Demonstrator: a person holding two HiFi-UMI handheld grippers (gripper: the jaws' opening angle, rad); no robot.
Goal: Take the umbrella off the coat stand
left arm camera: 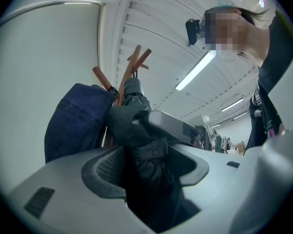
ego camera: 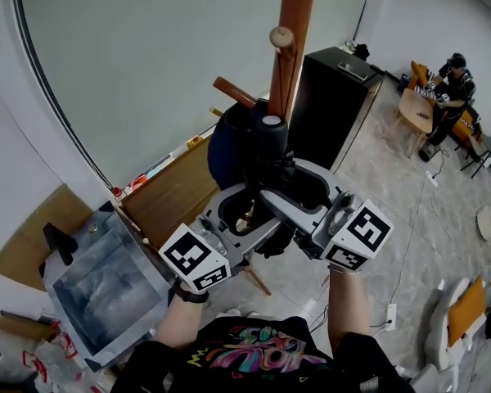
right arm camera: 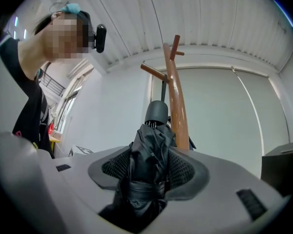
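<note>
A folded black umbrella (ego camera: 266,150) hangs upright against the wooden coat stand (ego camera: 293,23). Its grey cap sits just below a peg. My left gripper (ego camera: 241,207) is at its lower part, with the dark fabric (left arm camera: 146,150) filling the gap between the jaws. My right gripper (ego camera: 299,188) comes in from the right. In the right gripper view the umbrella (right arm camera: 149,150) stands between both mesh pads (right arm camera: 185,169), strap band low, and they press on it. The right jaw crosses in front in the left gripper view.
A dark blue denim garment (ego camera: 225,150) hangs on the stand beside the umbrella. A black cabinet (ego camera: 335,97) stands behind the stand at the right. A wooden panel (ego camera: 172,195) and a grey bag (ego camera: 106,285) lie at the left. A person (ego camera: 450,88) sits far right.
</note>
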